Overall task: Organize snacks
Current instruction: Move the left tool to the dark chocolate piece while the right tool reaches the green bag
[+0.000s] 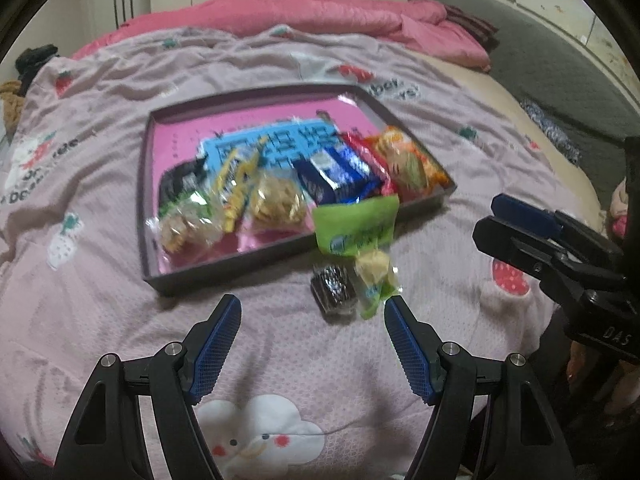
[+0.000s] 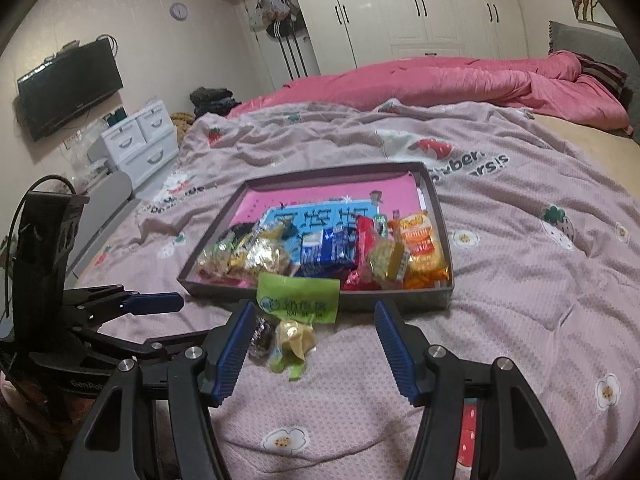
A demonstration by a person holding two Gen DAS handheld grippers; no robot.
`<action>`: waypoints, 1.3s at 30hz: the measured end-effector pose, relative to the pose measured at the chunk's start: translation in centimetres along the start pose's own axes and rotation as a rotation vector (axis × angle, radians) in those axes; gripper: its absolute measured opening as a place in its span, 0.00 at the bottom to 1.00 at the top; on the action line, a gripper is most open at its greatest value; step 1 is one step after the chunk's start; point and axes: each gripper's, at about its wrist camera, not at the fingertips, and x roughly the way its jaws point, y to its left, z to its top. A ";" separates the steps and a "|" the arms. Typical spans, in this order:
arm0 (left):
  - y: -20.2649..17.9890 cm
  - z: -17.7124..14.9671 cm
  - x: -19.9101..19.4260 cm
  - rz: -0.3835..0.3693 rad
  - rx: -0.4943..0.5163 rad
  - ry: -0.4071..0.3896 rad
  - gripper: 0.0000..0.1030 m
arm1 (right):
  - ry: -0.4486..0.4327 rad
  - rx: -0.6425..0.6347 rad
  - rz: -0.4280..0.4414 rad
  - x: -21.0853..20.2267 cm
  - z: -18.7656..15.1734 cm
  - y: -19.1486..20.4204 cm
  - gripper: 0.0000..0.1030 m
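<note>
Clearly the green snack packet [image 2: 297, 305] lies on the bedspread [image 2: 500, 320] just near of the tray [image 2: 440, 216]; light, crinkly, slippery, so pinch its flat top; right gripper [image 2: 314, 312] and left gripper [image 1: 312, 312] both spread, empty

I am looking over a bed [image 2: 500, 240] covered by a pale pink strawberry-print blanket [image 1: 100, 128]. Lying flat on the blanket is a shallow dark tray [image 1: 224, 276]. Just in front of its near wall, a green-topped snack packet [image 1: 360, 248] is resting on the blanket, its top leaning against that wall, with a small dark wrapped snack [image 1: 332, 290] lying touching it. A pink quilt [image 2: 440, 80] is lying bunched along the far side.
</note>
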 end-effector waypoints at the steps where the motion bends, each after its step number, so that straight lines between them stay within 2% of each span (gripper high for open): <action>1: 0.0 0.0 0.4 0.006 -0.002 0.011 0.73 | 0.014 0.000 -0.004 0.3 -0.1 -0.1 0.59; 6: -0.4 0.3 2.3 0.008 -0.022 0.029 0.73 | 0.068 -0.007 -0.015 1.4 -0.6 -0.2 0.59; 17: 0.2 0.7 5.6 0.015 -0.050 0.078 0.73 | 0.113 0.010 -0.025 2.5 -0.9 -1.1 0.59; 25: 0.5 0.9 5.7 0.012 -0.056 0.066 0.65 | 0.151 -0.015 -0.006 3.8 -1.2 -0.5 0.59; 30: 0.4 0.8 5.7 0.035 -0.034 0.074 0.61 | 0.180 -0.032 0.009 4.9 -1.5 -0.1 0.59; 34: 0.6 0.5 5.4 0.041 -0.017 0.076 0.52 | 0.194 -0.055 0.021 6.0 -1.7 0.4 0.59; 39: 1.5 0.7 5.0 0.013 -0.033 0.071 0.49 | 0.201 -0.081 0.027 7.4 -1.5 0.9 0.59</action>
